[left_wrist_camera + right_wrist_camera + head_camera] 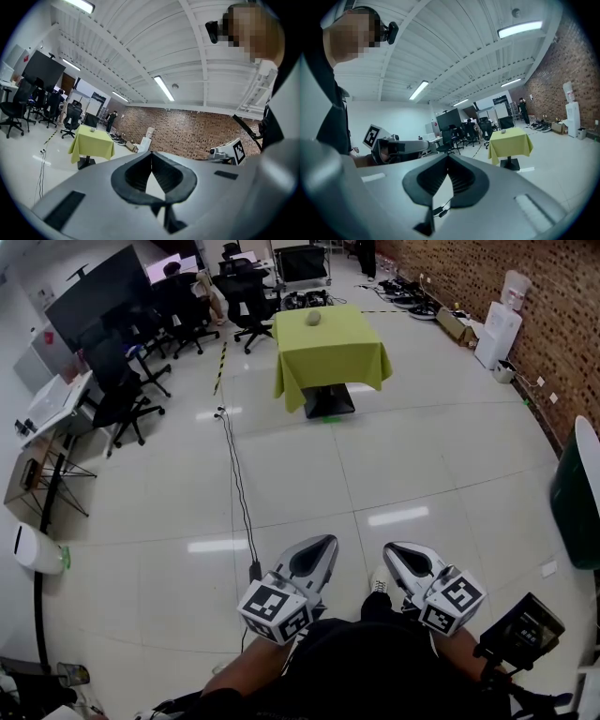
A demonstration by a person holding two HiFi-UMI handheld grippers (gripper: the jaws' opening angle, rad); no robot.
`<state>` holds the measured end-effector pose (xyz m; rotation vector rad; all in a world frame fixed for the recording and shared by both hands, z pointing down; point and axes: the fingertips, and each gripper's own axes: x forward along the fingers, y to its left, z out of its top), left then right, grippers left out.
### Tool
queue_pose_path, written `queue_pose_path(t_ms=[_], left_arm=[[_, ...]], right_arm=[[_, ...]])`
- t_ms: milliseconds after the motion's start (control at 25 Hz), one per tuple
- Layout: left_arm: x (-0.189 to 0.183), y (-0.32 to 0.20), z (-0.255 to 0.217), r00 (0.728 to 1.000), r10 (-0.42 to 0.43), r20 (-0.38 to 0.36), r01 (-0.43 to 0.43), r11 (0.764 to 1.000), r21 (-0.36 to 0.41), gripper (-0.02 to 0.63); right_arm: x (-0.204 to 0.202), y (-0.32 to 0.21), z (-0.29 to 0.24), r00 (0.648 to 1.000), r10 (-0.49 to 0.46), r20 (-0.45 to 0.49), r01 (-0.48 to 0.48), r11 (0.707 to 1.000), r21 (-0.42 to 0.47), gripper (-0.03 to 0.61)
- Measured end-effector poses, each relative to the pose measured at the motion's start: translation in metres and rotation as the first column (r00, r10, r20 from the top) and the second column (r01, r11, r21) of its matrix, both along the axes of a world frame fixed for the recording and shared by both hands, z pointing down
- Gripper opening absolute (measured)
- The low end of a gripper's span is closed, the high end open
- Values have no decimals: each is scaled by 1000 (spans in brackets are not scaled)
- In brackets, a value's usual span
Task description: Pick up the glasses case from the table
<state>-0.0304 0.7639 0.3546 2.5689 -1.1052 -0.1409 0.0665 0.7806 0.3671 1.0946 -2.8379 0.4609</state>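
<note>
Asker: Progress first. How much of the job is done?

Teller: Almost nothing is done. The glasses case [313, 318] is seen lying on the surface [337, 341], far across the room. It is not touched and not lifted.

Asker: How are the tongs held?

Teller: The left tongs [151, 155] are shut tight, and nothing is held in them. The right tongs [448, 158] are shut too, and nothing is held there. Both are held low, well apart from the case.

Asker: What is left?

Teller: It is judged that the floor [422, 465] must be crossed, tongs must be opened, and the case must be gripped and raised.

Asker: What is the room like?

Teller: The surface is covered by a yellow-green cloth [323, 381]. A brick wall [553, 324], black chairs [246, 292], a big dark screen [98, 292] and a thin cable [236, 474] on the shiny white floor are seen.
</note>
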Motion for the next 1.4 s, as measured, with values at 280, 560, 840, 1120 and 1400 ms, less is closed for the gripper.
queue_pose_path(t_ms=[280,560,840,1120,1400], left_arm=[[3,-31,4,999,-37,7,37,999,1,8],[15,-77,2,997,-80,19,80,997,8,8],[37,-123,4,994,-111,7,111,994,-13,8],[71,-164,5,988,-156,-5,156,987,-43,8],[110,-194,10,983,-174,56,175,984,-22,8]], right_arm=[[-4,-35,2,998,-57,4,57,998,7,2],[3,-88,2,994,-111,20,111,994,11,2],[22,-137,0,987,-161,27,161,987,20,2],[62,-183,-8,982,-183,46,182,983,38,2],[101,-214,1,979,-189,83,187,982,26,2]])
